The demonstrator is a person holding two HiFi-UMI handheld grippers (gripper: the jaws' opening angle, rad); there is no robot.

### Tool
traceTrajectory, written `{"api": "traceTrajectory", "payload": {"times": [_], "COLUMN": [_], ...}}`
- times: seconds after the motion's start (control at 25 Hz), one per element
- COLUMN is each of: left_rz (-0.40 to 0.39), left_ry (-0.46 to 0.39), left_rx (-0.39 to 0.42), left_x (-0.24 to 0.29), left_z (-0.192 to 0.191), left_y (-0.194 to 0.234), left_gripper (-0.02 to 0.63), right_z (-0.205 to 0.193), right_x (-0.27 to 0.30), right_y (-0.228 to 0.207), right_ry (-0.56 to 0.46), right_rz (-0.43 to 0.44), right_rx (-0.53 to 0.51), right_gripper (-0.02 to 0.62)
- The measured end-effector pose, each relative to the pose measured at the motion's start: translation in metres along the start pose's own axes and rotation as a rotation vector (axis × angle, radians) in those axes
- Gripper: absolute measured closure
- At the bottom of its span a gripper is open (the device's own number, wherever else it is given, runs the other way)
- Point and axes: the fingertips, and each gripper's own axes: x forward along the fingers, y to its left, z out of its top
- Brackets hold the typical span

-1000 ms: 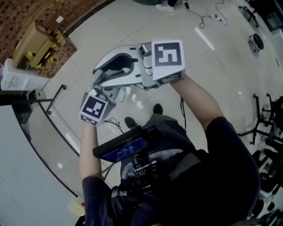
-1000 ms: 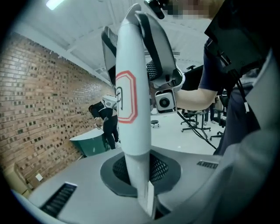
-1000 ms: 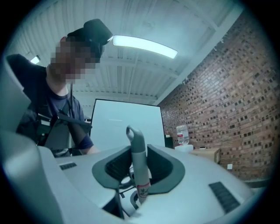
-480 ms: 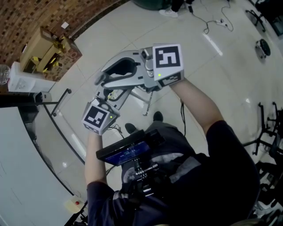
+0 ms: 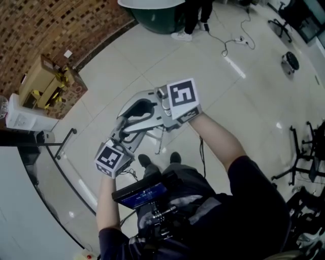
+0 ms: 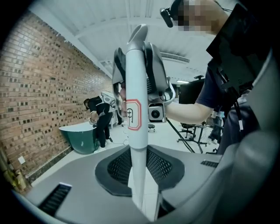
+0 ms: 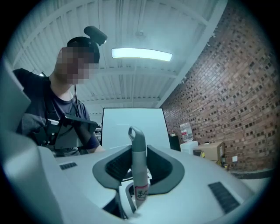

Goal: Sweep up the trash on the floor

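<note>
Lower in the head view than a second ago, left gripper (image 6: 139,170) and right gripper (image 7: 138,170) alike, with a green tub (image 5: 155,12) come in at the top edge. Closing on the left side, with the white handle (image 6: 133,83) upright between the two pads and touching both. Clamped on the right with the jaws partway apart, gripping the same handle's grey upper end, just below its loop (image 7: 135,131).

Held close together above the tiled floor (image 5: 238,101), right in front of the body. Right gripper nearer the looped end, left gripper further down the shaft.

From the left gripper view: red-edged label (image 6: 132,114) on the handle, and the right gripper gripping just beyond it.

From the head view: thin rod (image 5: 160,141) hanging between the grippers toward the shoes (image 5: 145,161) — cannot tell whether part of the handle, nor what sits at its lower end.

Off to the left, brick wall (image 5: 56,25) with a cardboard box (image 5: 43,76) against it.
</note>
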Motion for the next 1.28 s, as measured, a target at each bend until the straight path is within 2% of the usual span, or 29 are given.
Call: {"api": "traceTrajectory", "payload": {"times": [0.12,0.24,0.32,0.44,0.52,0.64,0.76,0.88,1.04,1.12,1.2,1.28], "left_rz": [0.003,0.028,0.067,0.153,0.198,0.227,0.204,0.166,0.164,0.189,0.215,0.224], "left_ry": [-0.025,-0.031,-0.013,0.011,-0.009,-0.065,-0.112,-0.120,-0.148,-0.168,-0.198,-0.246], "left_rx": [-0.076,-0.099,-0.154,-0.309,-0.431,-0.575,-0.650,-0.710,-0.807,-0.830,-0.850,-0.864], "left_x": [0.009,0.022,0.025,0.021,0.016,0.008,0.010,0.008,0.003,0.001,-0.005,-0.011], "left_z": [0.005,0.006,0.000,-0.026,-0.046,-0.066,-0.073,-0.083,-0.088,-0.083,-0.076,-0.065], "left_y": [0.012,0.028,0.050,0.093,0.118,0.149,0.177,0.206,0.232,0.242,0.250,0.253], "left_gripper": [0.528,0.527,0.527,0.526,0.525,0.520,0.520,0.519,0.515,0.515,0.514,0.512], "right_z": [0.001,-0.003,-0.008,-0.029,-0.052,-0.097,-0.148,-0.203,-0.248,-0.258,-0.274,-0.291], "right_x": [-0.009,-0.019,-0.019,-0.022,-0.031,-0.052,-0.067,-0.063,-0.039,-0.034,-0.033,-0.030], "right_y": [-0.009,-0.027,-0.051,-0.095,-0.113,-0.129,-0.144,-0.163,-0.164,-0.165,-0.169,-0.175], "right_ry": [0.001,-0.004,0.003,0.072,0.152,0.240,0.286,0.356,0.447,0.503,0.603,0.695], "right_rz": [-0.049,-0.119,-0.212,-0.414,-0.525,-0.668,-0.815,-0.935,-0.981,-1.012,-1.040,-1.035], "right_rx": [0.001,0.018,0.017,-0.016,-0.017,0.052,0.170,0.261,0.309,0.280,0.233,0.195], "right_gripper": [0.477,0.476,0.471,0.422,0.375,0.325,0.324,0.314,0.298,0.296,0.295,0.295]}}
